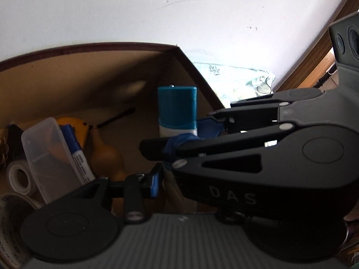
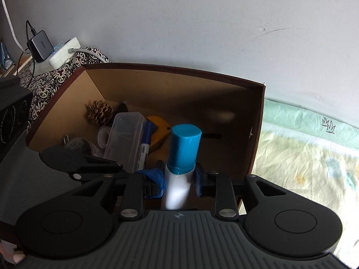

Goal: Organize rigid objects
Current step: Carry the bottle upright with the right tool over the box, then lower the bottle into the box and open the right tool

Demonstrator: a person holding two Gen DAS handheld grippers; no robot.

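Note:
A white bottle with a teal cap [image 2: 185, 148] stands upright over the right part of an open cardboard box [image 2: 170, 67]. My right gripper [image 2: 179, 179] is shut on its white body, one blue pad on each side. In the left wrist view the bottle [image 1: 177, 112] sits just past my left gripper [image 1: 171, 181]. The left gripper's blue pad lies against the bottle's lower body, and its other finger is hidden under the right gripper [image 1: 179, 132], which crosses in from the right. The left gripper's black linkage [image 2: 89, 161] comes in from the left.
In the box's left half lie a pine cone [image 2: 99, 112], a clear plastic case [image 2: 125, 139], a blue marker [image 2: 145, 144], a yellow tape measure [image 2: 160, 127], a white tape roll [image 1: 19, 177] and a tan gourd [image 1: 105, 154]. A patterned sheet [image 2: 303, 157] lies to the right. A charger [image 2: 40, 44] rests at the left.

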